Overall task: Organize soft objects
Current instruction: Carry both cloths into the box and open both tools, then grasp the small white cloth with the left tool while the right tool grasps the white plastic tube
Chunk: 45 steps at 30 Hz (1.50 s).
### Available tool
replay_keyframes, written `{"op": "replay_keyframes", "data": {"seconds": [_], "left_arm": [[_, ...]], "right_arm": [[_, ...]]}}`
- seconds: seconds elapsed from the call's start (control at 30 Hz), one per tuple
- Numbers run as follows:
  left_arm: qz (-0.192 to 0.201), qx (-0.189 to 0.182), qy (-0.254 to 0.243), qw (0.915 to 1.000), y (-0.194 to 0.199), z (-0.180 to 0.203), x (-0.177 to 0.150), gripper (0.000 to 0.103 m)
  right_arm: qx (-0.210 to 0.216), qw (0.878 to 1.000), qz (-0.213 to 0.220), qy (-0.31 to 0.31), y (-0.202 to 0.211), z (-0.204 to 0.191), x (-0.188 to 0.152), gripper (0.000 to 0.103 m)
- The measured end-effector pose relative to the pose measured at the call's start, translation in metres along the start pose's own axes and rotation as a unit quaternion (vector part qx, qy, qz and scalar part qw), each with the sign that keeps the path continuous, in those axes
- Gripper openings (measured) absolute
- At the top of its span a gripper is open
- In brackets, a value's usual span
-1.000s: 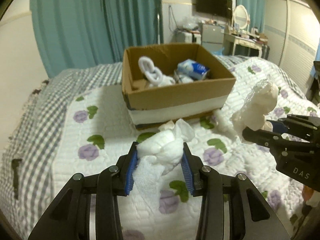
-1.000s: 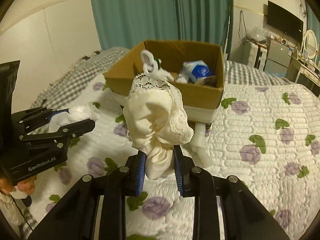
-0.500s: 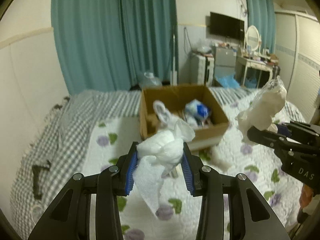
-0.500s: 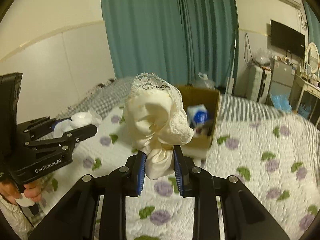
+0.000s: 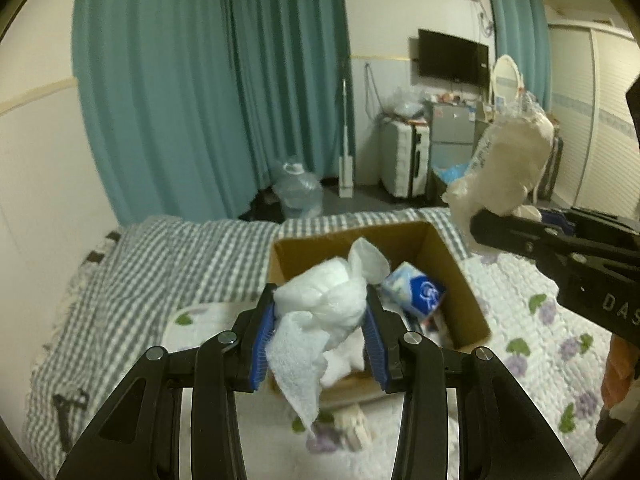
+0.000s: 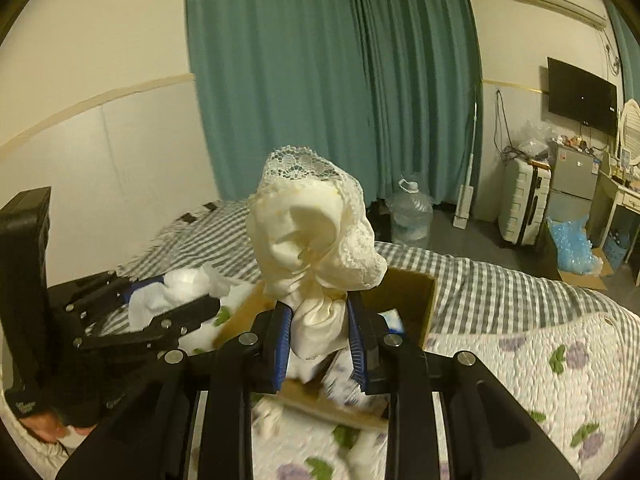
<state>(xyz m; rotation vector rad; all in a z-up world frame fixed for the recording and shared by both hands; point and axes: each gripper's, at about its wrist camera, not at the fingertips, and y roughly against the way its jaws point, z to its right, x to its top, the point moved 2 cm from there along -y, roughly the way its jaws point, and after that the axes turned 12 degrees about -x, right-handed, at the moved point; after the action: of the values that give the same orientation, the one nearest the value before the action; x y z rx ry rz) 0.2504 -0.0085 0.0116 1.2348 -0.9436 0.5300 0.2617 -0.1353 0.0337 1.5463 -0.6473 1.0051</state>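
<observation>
My left gripper [image 5: 320, 332] is shut on a white cloth bundle [image 5: 324, 300] and holds it in the air above the near side of the open cardboard box [image 5: 456, 280] on the bed. The box holds a blue and white packet [image 5: 416, 288] and white items. My right gripper [image 6: 318, 340] is shut on a cream lace-trimmed cloth bundle [image 6: 316, 236], held high above the box [image 6: 412, 296]. In the left wrist view that bundle [image 5: 508, 172] is at the right, above the box's right side. In the right wrist view the left gripper [image 6: 132, 312] is at the left with its white cloth [image 6: 180, 288].
The bed has a white quilt with purple flowers [image 5: 552, 320] over a grey checked blanket [image 5: 160, 256]. A white item [image 5: 352, 428] lies on the quilt in front of the box. Teal curtains [image 5: 208, 80], a water jug [image 6: 412, 216] and a suitcase [image 6: 524, 200] stand beyond the bed.
Both grippers have risen and moved forward with their bundles, from low over the quilt to above the box. Both kept their hold.
</observation>
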Motion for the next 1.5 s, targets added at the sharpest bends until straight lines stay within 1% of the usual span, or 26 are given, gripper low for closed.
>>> {"op": "replay_keyframes", "data": {"seconds": [0.17, 0.33, 0.4, 0.47, 0.57, 0.6, 0.63, 0.7, 0.73, 0.77, 0.8, 0.9, 1.0, 1.13, 1.2, 1.23, 1.3, 1.37, 1.4, 1.47, 1.5], "left_arm": [[-0.021, 0.001, -0.007, 0.9998, -0.049, -0.005, 0.0, 0.039], [-0.043, 0.002, 0.007, 0.999, -0.092, -0.019, -0.008, 0.039], [-0.052, 0.0, 0.011, 0.9986, -0.105, -0.022, -0.011, 0.04], [-0.06, 0.004, 0.009, 0.9982, -0.114, -0.022, -0.017, 0.042], [-0.06, 0.003, 0.005, 0.9982, -0.119, -0.02, -0.022, 0.043], [-0.059, 0.006, 0.003, 0.9982, -0.12, -0.019, -0.023, 0.047], [-0.058, 0.007, 0.0, 0.9983, -0.119, -0.018, -0.023, 0.057], [-0.063, 0.011, 0.003, 0.998, -0.12, -0.015, -0.023, 0.066], [-0.065, 0.006, 0.005, 0.9979, -0.12, -0.013, -0.022, 0.07], [-0.066, 0.003, 0.007, 0.9978, -0.118, -0.011, -0.022, 0.072], [-0.068, 0.006, 0.007, 0.9977, -0.118, -0.012, -0.02, 0.078], [-0.063, 0.028, 0.004, 0.9976, -0.105, -0.007, -0.013, 0.079], [-0.047, 0.028, 0.002, 0.9985, -0.079, -0.002, 0.0, 0.079], [-0.013, 0.037, -0.009, 0.9992, -0.031, 0.009, 0.024, 0.08], [0.012, 0.042, -0.015, 0.9989, 0.002, 0.017, 0.037, 0.08], [0.026, 0.044, -0.017, 0.9986, 0.019, 0.021, 0.043, 0.08], [0.048, 0.047, -0.021, 0.9975, 0.046, 0.025, 0.051, 0.08], [0.073, 0.047, -0.024, 0.996, 0.082, 0.035, 0.059, 0.088], [0.079, 0.045, -0.023, 0.9955, 0.093, 0.035, 0.06, 0.09], [0.105, 0.048, -0.023, 0.9931, 0.129, 0.042, 0.061, 0.09], [0.113, 0.051, -0.023, 0.992, 0.141, 0.043, 0.061, 0.09]], "right_arm": [[-0.013, 1.0, -0.027, -0.004, -0.059, 0.011, 0.002, 0.025], [-0.013, 0.998, -0.055, 0.0, -0.115, 0.016, -0.009, 0.025], [-0.015, 0.998, -0.063, -0.001, -0.131, 0.015, -0.015, 0.025], [-0.012, 0.998, -0.063, -0.008, -0.139, 0.015, -0.022, 0.025], [-0.009, 0.998, -0.06, -0.014, -0.147, 0.017, -0.03, 0.025], [-0.009, 0.998, -0.061, -0.015, -0.149, 0.017, -0.031, 0.03], [-0.009, 0.998, -0.061, -0.018, -0.152, 0.019, -0.03, 0.035], [-0.019, 0.998, -0.055, -0.027, -0.149, 0.022, -0.029, 0.064], [-0.019, 0.998, -0.052, -0.031, -0.147, 0.022, -0.029, 0.068], [-0.022, 0.998, -0.047, -0.037, -0.143, 0.024, -0.027, 0.073], [-0.027, 0.998, -0.044, -0.041, -0.14, 0.026, -0.025, 0.078], [-0.033, 0.998, -0.031, -0.054, -0.118, 0.033, -0.014, 0.08], [-0.04, 0.997, -0.017, -0.059, -0.091, 0.039, -0.002, 0.083], [-0.052, 0.997, 0.015, -0.057, -0.034, 0.043, 0.02, 0.084], [-0.057, 0.997, 0.031, -0.051, -0.007, 0.042, 0.031, 0.085], [-0.061, 0.996, 0.043, -0.046, 0.015, 0.041, 0.038, 0.086], [-0.065, 0.995, 0.06, -0.042, 0.044, 0.039, 0.047, 0.093], [-0.069, 0.994, 0.08, -0.035, 0.081, 0.035, 0.054, 0.094], [-0.072, 0.993, 0.087, -0.031, 0.096, 0.033, 0.056, 0.097], [-0.07, 0.992, 0.102, -0.025, 0.13, 0.027, 0.058, 0.102], [-0.066, 0.992, 0.109, -0.023, 0.146, 0.024, 0.058, 0.102]]}}
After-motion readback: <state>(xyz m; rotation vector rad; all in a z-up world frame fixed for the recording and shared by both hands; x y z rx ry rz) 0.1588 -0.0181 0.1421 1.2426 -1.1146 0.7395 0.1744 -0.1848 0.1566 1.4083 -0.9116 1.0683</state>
